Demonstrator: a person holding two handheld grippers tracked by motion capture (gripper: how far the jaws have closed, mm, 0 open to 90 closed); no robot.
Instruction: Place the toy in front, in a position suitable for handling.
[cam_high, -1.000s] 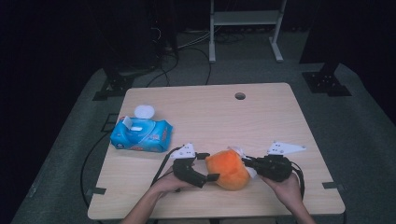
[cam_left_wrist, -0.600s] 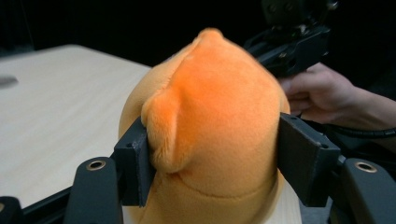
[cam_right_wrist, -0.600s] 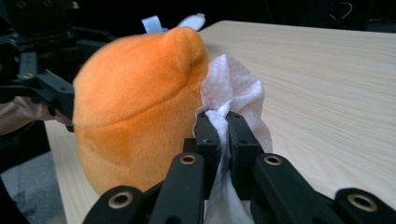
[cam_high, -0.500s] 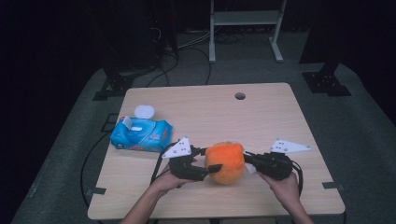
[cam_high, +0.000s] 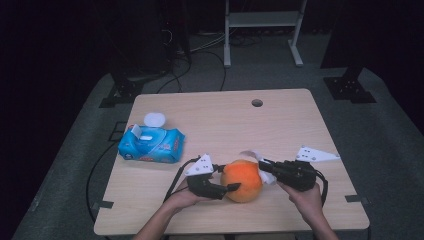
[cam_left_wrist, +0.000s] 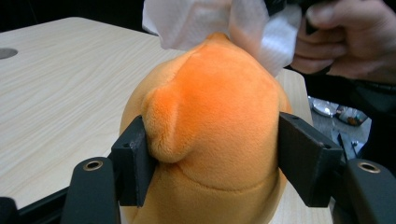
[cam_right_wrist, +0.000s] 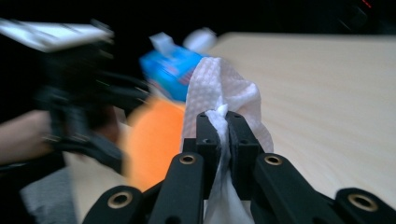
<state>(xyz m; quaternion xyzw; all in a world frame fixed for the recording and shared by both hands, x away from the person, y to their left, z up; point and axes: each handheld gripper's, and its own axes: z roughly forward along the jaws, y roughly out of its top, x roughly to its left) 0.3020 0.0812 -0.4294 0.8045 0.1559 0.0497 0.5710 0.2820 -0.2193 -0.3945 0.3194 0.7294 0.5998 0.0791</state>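
Note:
An orange plush toy (cam_high: 242, 180) sits near the table's front edge, between my two grippers. My left gripper (cam_high: 227, 178) comes in from its left, and its jaws have just been closing. In the left gripper view both pads press into the plush toy (cam_left_wrist: 215, 116), and my left gripper (cam_left_wrist: 215, 158) is shut on it. My right gripper (cam_high: 262, 166) is shut on a white wipe (cam_high: 252, 156) and holds it against the toy's upper right side. The right gripper view shows the wipe (cam_right_wrist: 215, 79) bunched between the shut jaws of my right gripper (cam_right_wrist: 224, 116).
A blue pack of wipes (cam_high: 152, 144) lies at the left of the wooden table (cam_high: 225, 120), its flap raised. A round white lid (cam_high: 154, 119) lies just behind the pack. A cable hole (cam_high: 257, 103) sits near the far edge. Black cables trail off the table's left side.
My left gripper's jaws went from wide around the plush toy to pressing on it. Both grippers rose slightly, and the toy now stands taller and rounder.

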